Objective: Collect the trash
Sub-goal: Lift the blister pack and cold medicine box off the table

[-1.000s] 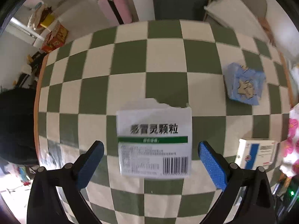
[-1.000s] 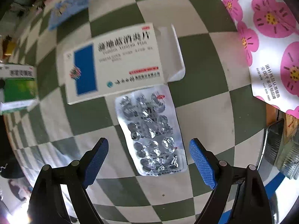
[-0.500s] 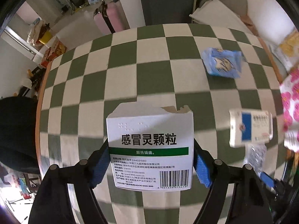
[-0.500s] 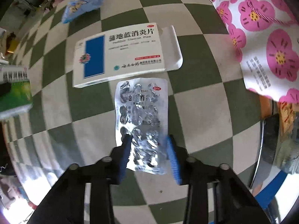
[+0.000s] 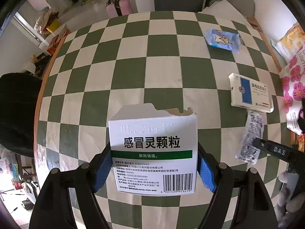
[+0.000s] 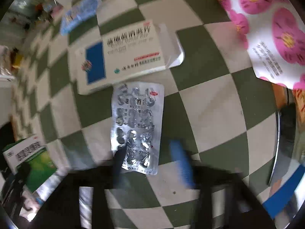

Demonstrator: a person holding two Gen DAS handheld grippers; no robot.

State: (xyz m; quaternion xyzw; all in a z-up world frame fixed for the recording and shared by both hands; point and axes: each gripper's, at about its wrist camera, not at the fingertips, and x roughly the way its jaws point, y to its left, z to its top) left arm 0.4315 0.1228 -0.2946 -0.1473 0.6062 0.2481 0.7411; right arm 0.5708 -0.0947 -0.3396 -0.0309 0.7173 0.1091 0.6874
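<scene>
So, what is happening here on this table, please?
A person is clearing medicine trash with two handheld grippers. The left gripper is shut on a torn white and green medicine box. The right gripper has just been opening; the empty blister pack lies between its fingers, ungripped, beside a white and blue box on the checkered cloth.

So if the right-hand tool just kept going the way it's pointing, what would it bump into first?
Probably the silver blister pack. The right tool points down at the checkered tablecloth, and the pack's near end lies between its fingers, whose jaws have just been opening. The picture is blurred, so depth is uncertain.
</scene>
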